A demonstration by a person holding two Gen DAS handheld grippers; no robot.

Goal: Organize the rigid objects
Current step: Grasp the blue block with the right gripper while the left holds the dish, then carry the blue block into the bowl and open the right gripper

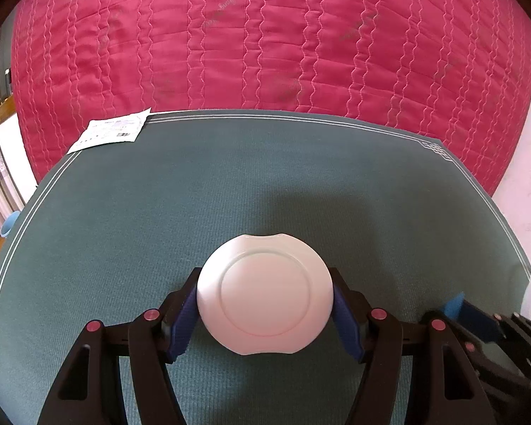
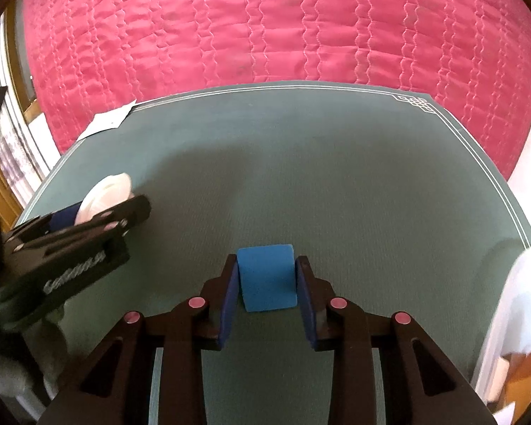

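The left gripper (image 1: 265, 304) is pinching a white plate (image 1: 265, 294) by its rim, its blue pads (image 1: 182, 322) pressing in on opposite edges. The plate's underside, with its raised foot ring, is facing the camera, and it is sitting over the green mat (image 1: 124, 233), casting a soft shadow ahead of it. From the right wrist view the same plate (image 2: 106, 194) is showing edge-on at the left, tilted in that gripper's (image 2: 99, 209) grasp above the mat.

The right gripper (image 2: 265, 279) is clamping a blue block (image 2: 267, 278) between its two dark blue pads (image 2: 230, 301), one on each side face. The block is sitting low over the middle of the green mat (image 2: 336, 177); whether it is touching the fabric I cannot tell. In the left wrist view the right gripper (image 1: 478, 318) is peeking in at the lower right with a sliver of the blue block (image 1: 453, 306) visible.

The mat is lying on a red quilted bedspread (image 1: 265, 35), and a white paper slip (image 1: 109, 132) is resting at the mat's far left corner, partly on the quilt.
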